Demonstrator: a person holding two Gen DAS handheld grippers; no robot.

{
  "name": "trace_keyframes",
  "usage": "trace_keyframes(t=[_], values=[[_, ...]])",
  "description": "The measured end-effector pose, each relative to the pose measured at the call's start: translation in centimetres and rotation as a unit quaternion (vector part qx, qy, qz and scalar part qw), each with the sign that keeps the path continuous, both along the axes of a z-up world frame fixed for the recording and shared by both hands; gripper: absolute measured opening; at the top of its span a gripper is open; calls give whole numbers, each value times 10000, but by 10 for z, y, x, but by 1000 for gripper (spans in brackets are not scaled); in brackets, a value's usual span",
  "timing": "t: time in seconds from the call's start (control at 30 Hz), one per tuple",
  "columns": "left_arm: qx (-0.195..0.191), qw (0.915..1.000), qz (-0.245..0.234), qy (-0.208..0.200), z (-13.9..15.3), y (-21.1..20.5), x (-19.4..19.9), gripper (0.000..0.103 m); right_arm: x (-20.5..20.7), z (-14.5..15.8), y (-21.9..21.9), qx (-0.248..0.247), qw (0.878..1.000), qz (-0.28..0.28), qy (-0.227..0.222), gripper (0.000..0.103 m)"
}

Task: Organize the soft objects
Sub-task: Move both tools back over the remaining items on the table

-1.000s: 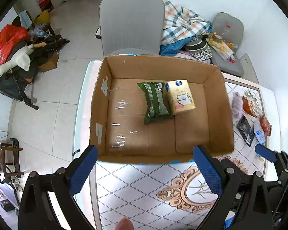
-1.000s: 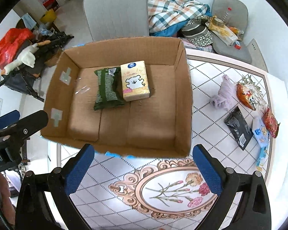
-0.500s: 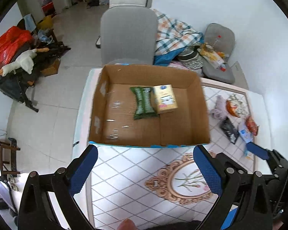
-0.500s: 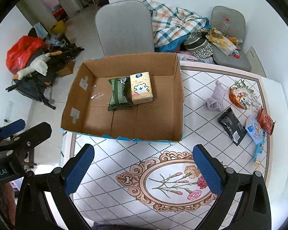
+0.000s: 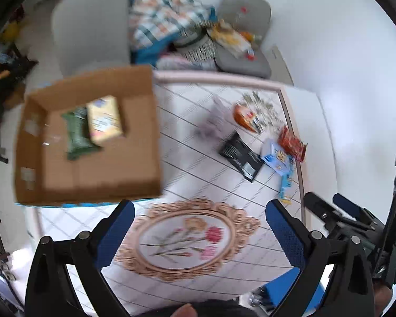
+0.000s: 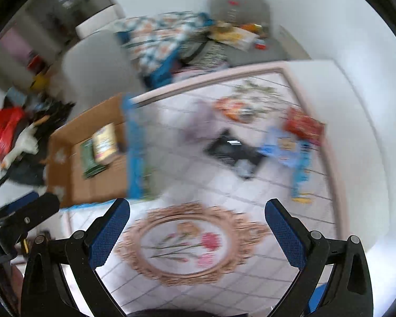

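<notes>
A cardboard box [image 5: 145, 100] stands at the table's left and holds a green packet [image 5: 78, 134] and a yellow tissue pack [image 5: 104, 120]. It also shows in the right wrist view [image 6: 97, 187]. On the right of the table lie a pale purple cloth [image 5: 211, 122], a black packet [image 5: 241, 155], a blue packet [image 5: 278, 158], a red packet [image 5: 293, 144] and an orange packet [image 5: 244, 116]. My left gripper [image 5: 198, 227] is open and empty above the floral medallion. My right gripper [image 6: 196, 224] is open and empty too. Both views are blurred.
A grey chair [image 5: 89, 29] stands behind the box. A checked blanket [image 5: 161, 18] and a grey cushion [image 5: 243, 60] with clutter lie behind the table. A white wall [image 5: 330, 39] runs along the right. The patterned tablecloth [image 5: 192, 237] covers the table.
Both grippers have pulled back from the box and swung right, toward the packets on the table's right side. Both stay open and empty.
</notes>
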State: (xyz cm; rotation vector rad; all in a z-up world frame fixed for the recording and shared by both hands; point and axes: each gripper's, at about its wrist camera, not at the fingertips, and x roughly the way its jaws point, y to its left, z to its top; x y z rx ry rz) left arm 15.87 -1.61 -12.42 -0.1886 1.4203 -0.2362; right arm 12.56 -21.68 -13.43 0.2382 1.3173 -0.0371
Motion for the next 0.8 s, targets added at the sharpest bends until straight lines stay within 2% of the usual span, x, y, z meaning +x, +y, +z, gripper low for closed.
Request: trace_keyframes(t=[0.13,0.37,0.5,0.63,0.8], values=[[-110,9981,53,609,-47,-49,26,102,26,-37,-74,-245,9991,-61,350,103],[-17,9885,107,1507,-130,-122,70,102,78,-106,-160,-762,9935,188,827,103],[-203,9788,452,1987,-170,-139,93,101,111,-147,-185,-829,9888,524,1121,103],[-388,9635,987,2459,-207,-140,109,101,138,-182,-190,-853,9829,962,1321,103],[-243,9489,1350,2841,-245,-139,119,101,162,-214,-194,-858,9753,1487,1390,103]])
